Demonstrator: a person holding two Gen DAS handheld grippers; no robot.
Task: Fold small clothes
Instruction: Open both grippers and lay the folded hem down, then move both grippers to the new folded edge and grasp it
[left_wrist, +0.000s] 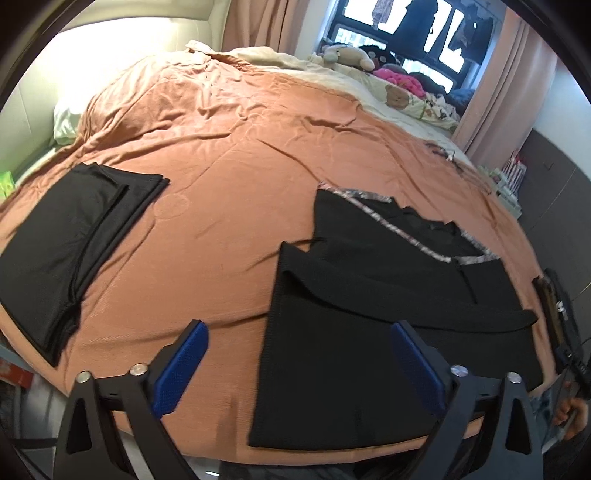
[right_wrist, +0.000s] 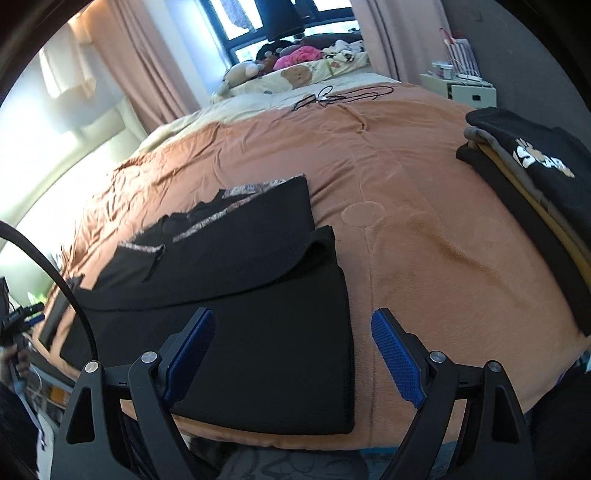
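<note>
Orange bedspread (left_wrist: 258, 155) fills both views. Both the left gripper (left_wrist: 297, 365) and right gripper (right_wrist: 291, 354) hover with jaws wide and empty, the black garment (left_wrist: 351, 350) lying just ahead between them, half folded. Soft, light cloth likely; pinch near-edge corners.

This was a bedroom in a home. A wide bed (left_wrist: 258, 155) filled both views, spread with a rumpled orange-brown cover (right_wrist: 424, 229), and a white pillow (left_wrist: 66, 122) lay at one edge beside a padded pale headboard (left_wrist: 140, 22). Pink curtains (left_wrist: 258, 22) hung at a dark-framed window (left_wrist: 406, 26), and on the sill-side bedding sat a plush bear (left_wrist: 343, 55) and a teddy-print quilt (right_wrist: 303, 75). A small white bedside cabinet (right_wrist: 469, 92) stood by the grey wall. Folded dark clothes (left_wrist: 74, 240) lay on the cover.
</note>
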